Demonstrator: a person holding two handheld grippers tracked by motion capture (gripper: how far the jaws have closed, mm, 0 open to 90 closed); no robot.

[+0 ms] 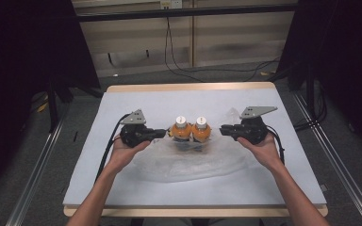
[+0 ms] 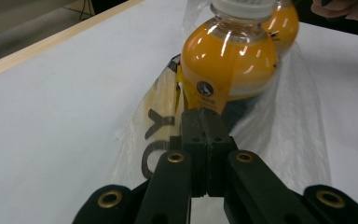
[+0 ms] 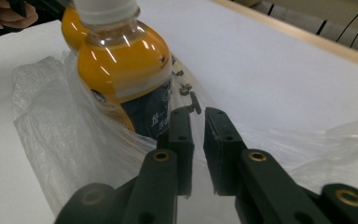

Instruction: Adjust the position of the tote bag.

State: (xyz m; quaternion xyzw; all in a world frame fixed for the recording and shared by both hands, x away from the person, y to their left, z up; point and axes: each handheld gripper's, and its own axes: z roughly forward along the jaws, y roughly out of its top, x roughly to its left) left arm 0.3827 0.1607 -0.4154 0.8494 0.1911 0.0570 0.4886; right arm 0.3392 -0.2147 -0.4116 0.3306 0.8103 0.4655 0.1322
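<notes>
Two orange juice bottles with white caps, the left bottle (image 1: pixel 181 129) and the right bottle (image 1: pixel 201 129), stand side by side inside a clear plastic bag (image 1: pixel 188 162) at the table's middle. My left gripper (image 1: pixel 162 133) reaches the bag from the left. In the left gripper view its jaws (image 2: pixel 206 114) are pressed together on the bag's film (image 2: pixel 289 135), just before the near bottle (image 2: pixel 228 65). My right gripper (image 1: pixel 222 130) comes in from the right. Its jaws (image 3: pixel 198 114) stand a narrow gap apart, with film (image 3: pixel 51 121) between them, beside the near bottle (image 3: pixel 121 70).
A white sheet (image 1: pixel 146 99) covers the wooden-edged table. Crumpled bag film spreads toward the front edge. Dark stands and cables sit on the floor beyond the table's far edge. Each gripper view shows the other hand (image 2: pixel 345 7) (image 3: pixel 4 14) behind the bottles.
</notes>
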